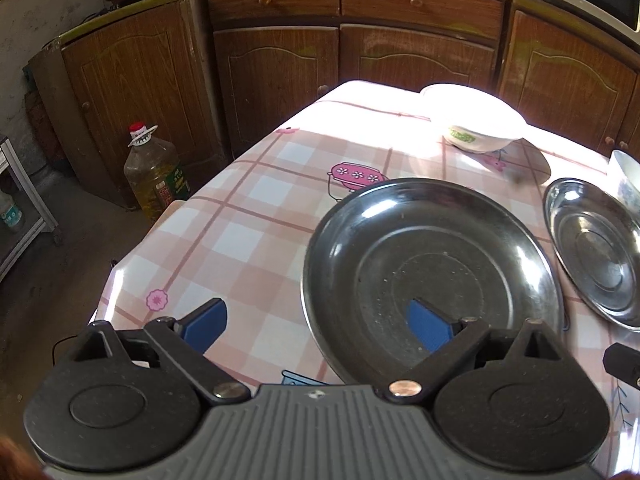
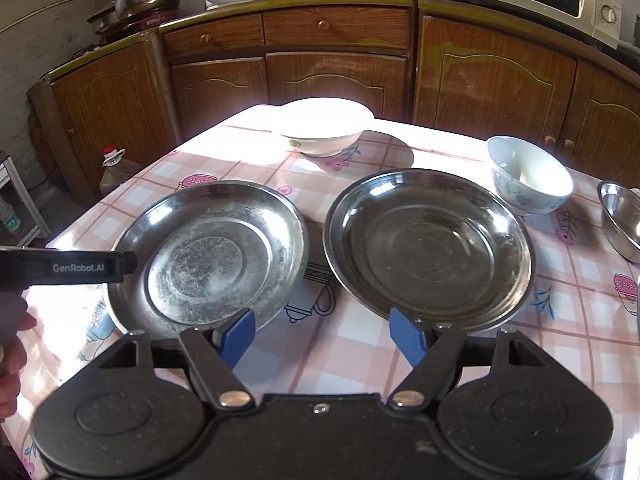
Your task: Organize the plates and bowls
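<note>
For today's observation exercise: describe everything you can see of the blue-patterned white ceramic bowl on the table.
The blue-patterned white ceramic bowl is small, deep and round, glossy, with pale blue floral markings outside and a plain white inside. It stands upright and looks empty on the pink checked tablecloth, just beyond the right-hand round steel plate. Neither gripper touches it.

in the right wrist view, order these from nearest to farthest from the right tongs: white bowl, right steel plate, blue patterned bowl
From the right tongs:
1. right steel plate, just ahead, near edge by the right finger
2. blue patterned bowl, farther right
3. white bowl, at the table's far edge
</note>
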Action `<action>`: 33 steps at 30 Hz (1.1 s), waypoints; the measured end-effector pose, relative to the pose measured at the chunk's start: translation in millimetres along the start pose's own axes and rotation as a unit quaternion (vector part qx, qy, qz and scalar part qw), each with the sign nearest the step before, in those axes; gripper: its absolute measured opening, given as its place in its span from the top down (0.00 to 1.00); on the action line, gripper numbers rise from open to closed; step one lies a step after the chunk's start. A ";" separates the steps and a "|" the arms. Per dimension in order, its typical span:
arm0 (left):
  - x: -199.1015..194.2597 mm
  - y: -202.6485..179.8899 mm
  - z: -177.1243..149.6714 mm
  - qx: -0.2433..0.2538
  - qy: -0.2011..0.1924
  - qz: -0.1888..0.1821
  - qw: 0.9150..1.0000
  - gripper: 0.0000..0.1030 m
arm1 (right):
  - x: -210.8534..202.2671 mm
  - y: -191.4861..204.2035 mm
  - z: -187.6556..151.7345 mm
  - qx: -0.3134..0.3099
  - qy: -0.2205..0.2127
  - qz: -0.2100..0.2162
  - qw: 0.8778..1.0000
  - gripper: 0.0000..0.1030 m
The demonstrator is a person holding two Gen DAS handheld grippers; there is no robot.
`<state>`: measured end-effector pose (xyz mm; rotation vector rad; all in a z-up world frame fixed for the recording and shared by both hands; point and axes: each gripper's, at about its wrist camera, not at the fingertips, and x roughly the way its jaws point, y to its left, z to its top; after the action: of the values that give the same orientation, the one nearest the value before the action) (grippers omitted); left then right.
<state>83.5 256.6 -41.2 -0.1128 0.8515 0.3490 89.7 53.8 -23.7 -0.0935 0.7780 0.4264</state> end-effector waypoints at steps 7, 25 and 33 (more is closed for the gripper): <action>33.6 14.9 13.5 0.006 0.021 -0.001 1.000 0.13 | 34.3 12.4 9.9 -0.015 0.018 0.000 1.000 0.18; 51.3 5.8 23.7 0.046 -0.003 -0.062 0.997 0.73 | 75.4 16.5 21.6 -0.005 0.021 0.025 0.999 0.72; 36.5 10.2 20.6 0.039 -0.018 -0.067 0.997 0.80 | 71.6 8.5 18.7 -0.003 0.018 0.021 1.000 0.83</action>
<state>116.8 280.4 -54.7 -0.0906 0.8163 0.1921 143.8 90.2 -59.7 -0.0902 0.8151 0.4676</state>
